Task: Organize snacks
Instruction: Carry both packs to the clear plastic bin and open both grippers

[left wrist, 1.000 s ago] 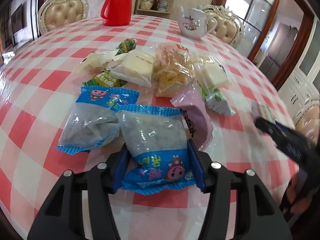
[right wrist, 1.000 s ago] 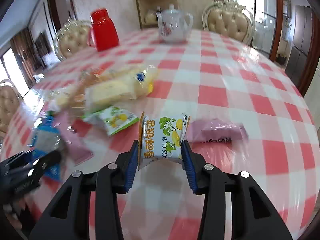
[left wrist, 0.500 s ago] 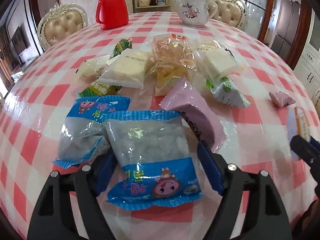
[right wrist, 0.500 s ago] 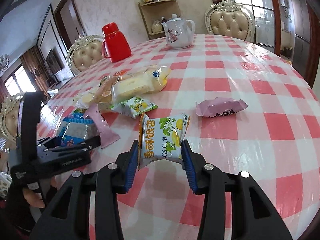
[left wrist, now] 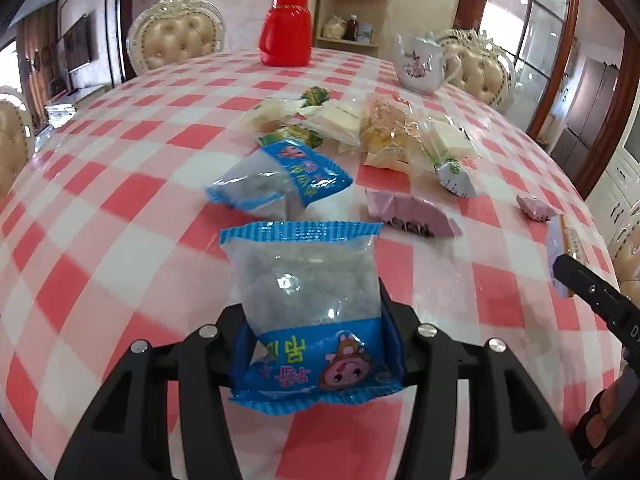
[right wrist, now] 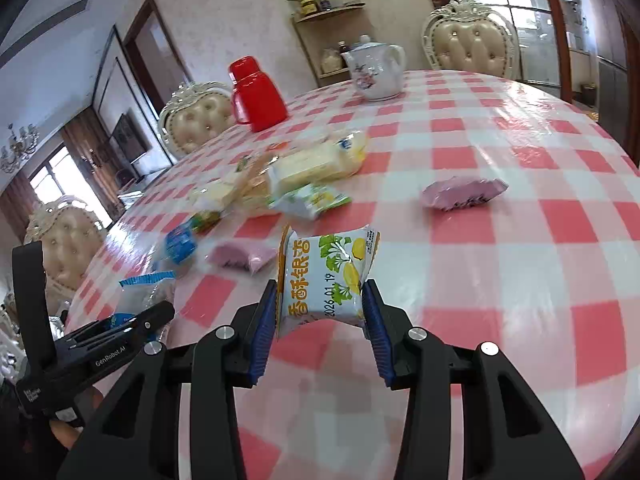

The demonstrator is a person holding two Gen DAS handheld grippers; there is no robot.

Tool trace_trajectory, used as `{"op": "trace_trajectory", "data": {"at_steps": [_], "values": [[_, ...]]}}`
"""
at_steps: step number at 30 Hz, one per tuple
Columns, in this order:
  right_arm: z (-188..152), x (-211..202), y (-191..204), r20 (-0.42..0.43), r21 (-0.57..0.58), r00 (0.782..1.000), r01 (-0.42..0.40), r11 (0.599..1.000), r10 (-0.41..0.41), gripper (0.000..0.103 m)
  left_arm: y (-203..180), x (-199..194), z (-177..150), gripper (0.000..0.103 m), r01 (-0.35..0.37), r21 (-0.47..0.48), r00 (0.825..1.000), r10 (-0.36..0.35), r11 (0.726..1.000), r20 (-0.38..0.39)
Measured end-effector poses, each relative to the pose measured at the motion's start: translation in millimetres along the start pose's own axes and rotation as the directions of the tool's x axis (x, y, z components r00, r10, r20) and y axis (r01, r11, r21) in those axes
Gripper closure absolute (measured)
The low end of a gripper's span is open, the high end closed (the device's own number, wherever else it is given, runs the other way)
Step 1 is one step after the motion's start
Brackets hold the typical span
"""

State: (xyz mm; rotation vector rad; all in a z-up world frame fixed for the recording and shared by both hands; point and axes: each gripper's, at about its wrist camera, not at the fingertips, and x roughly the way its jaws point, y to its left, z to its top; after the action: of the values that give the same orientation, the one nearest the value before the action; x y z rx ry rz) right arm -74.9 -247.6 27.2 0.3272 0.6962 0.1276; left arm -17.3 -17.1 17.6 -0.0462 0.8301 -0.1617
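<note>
My left gripper holds a clear packet with blue ends just above the checked tablecloth, its jaws closing with the pads pressing the packet's sides. A second blue packet lies beyond it. My right gripper is shut on a white packet with green and yellow print, held above the table. The right wrist view also shows the left gripper at the lower left.
A pile of wrapped snacks lies mid-table, with pink packets scattered nearer. A red flask and a white teapot stand at the far side. Padded chairs ring the round table.
My left gripper's jaws widened around the blue packet, then closed on it again and drew it back from the other blue packet. The right gripper shifted sideways, still holding its packet.
</note>
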Motion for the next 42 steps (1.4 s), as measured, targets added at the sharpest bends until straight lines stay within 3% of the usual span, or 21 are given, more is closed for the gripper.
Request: {"op": "trace_trajectory", "data": {"at_steps": [10, 25, 35, 42], "values": [[-34.8, -26.2, 38.2, -0.024, -0.08, 0.999, -0.03, 0.996, 0.028, 0.061, 7.5, -47.2, -41.9, 0.051, 0.076, -0.01, 0.997, -0.076, 0.997, 0.031], [-72.2, -53.1, 97.4, -0.056, -0.221, 0.997, -0.073, 0.973, 0.062, 0.061, 23.3, -108.3, -90.8, 0.051, 0.039, 0.029, 0.997, -0.04, 0.999, 0.064], [-95.5, -62.0, 148.5, -0.092, -0.332, 0.99, -0.131, 0.934, 0.106, 0.061, 66.8, -143.8, -115.2, 0.051, -0.005, -0.03, 0.996, 0.008, 1.0, 0.094], [-113.1, -68.5, 193.5, -0.14, -0.4, 0.974, -0.22, 0.89, 0.177, 0.061, 101.4, -172.8, -133.3, 0.051, -0.05, -0.067, 0.993, 0.057, 0.996, 0.106]]}}
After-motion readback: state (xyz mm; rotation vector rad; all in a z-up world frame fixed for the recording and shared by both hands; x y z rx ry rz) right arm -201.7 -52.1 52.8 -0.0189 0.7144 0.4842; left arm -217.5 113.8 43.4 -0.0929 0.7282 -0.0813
